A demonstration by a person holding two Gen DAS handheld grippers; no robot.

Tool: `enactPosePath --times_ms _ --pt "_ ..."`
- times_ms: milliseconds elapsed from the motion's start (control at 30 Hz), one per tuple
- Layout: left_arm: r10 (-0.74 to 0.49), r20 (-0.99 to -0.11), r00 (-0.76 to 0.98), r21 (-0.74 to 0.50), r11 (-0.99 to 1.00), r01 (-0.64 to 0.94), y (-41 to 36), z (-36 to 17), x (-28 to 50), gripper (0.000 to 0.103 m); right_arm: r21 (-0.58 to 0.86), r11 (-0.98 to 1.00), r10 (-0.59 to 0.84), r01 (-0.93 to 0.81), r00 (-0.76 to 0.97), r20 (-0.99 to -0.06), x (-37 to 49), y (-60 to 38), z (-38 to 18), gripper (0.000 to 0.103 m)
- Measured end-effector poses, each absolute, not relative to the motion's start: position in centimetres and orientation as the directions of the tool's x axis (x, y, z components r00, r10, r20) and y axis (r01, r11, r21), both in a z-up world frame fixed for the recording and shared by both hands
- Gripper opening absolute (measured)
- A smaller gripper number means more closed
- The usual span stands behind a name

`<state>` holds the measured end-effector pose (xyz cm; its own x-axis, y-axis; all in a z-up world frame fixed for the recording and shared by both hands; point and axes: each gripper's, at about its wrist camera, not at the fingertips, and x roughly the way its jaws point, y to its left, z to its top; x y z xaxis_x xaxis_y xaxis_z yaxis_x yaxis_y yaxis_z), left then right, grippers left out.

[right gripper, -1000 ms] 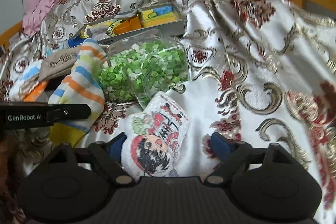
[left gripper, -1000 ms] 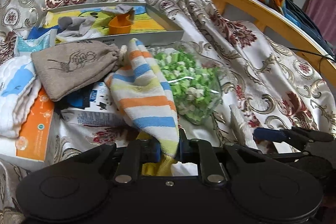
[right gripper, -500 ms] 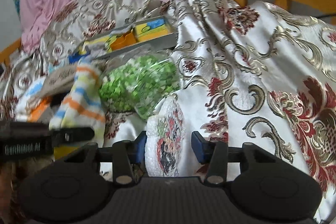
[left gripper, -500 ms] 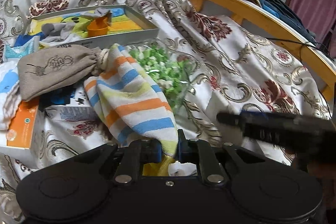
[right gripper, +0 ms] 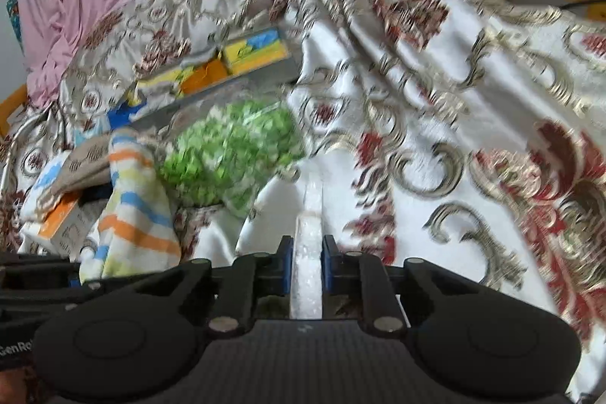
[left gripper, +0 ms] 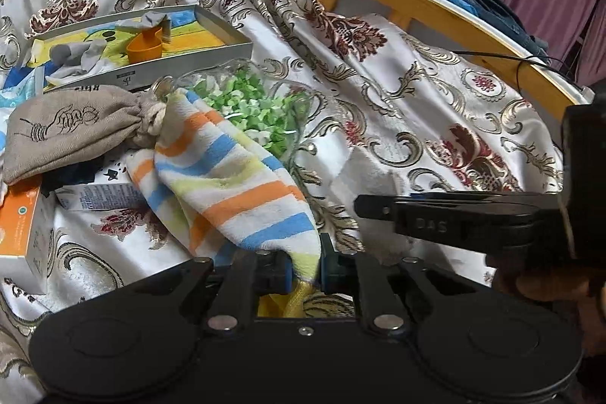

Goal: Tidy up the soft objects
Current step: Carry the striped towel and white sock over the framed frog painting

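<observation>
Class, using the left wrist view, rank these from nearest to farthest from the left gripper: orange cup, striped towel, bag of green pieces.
1. Striped towel: clamped in the left gripper.
2. Bag of green pieces: behind the towel, centre.
3. Orange cup: farthest, in the grey tray, upper left.

The right gripper (right gripper: 306, 267) has closed on the white pouch (right gripper: 308, 252).

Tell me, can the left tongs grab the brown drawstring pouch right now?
Probably not yet. The left tongs are already shut on the striped towel, so they have no free grip. The brown drawstring pouch itself lies uncovered, beside the towel's far end, ahead and to the left.
</observation>
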<state>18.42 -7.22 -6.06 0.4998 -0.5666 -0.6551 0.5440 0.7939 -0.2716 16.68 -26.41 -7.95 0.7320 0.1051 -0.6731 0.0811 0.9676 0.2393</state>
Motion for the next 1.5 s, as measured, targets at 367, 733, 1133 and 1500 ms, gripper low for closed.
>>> enactPosePath --times_ms 367,733,1133,1500 --pt "-0.511 -0.668 0.541 -0.203 0.824 0.529 -7.5 -4.6 15.7 0.011 0.234 0.969 0.102 0.083 0.726 -0.680 16.5 -26.4 -7.9 0.016" --pt "-0.434 -0.596 0.675 -0.219 0.897 0.384 -4.7 -2.4 13.8 0.011 0.261 0.965 0.140 0.033 0.775 -0.616 15.6 -26.3 -6.7 0.015" --pt "-0.372 -0.450 0.812 -0.273 0.923 0.272 -0.4 1.2 12.3 0.011 0.325 0.941 0.248 -0.099 0.854 -0.458 13.9 -25.7 -4.3 0.015" --pt "-0.353 -0.366 0.861 -0.261 0.927 0.269 1.9 2.9 14.0 0.011 0.319 0.931 0.300 -0.178 0.871 -0.389 13.6 -24.8 -2.8 0.015"
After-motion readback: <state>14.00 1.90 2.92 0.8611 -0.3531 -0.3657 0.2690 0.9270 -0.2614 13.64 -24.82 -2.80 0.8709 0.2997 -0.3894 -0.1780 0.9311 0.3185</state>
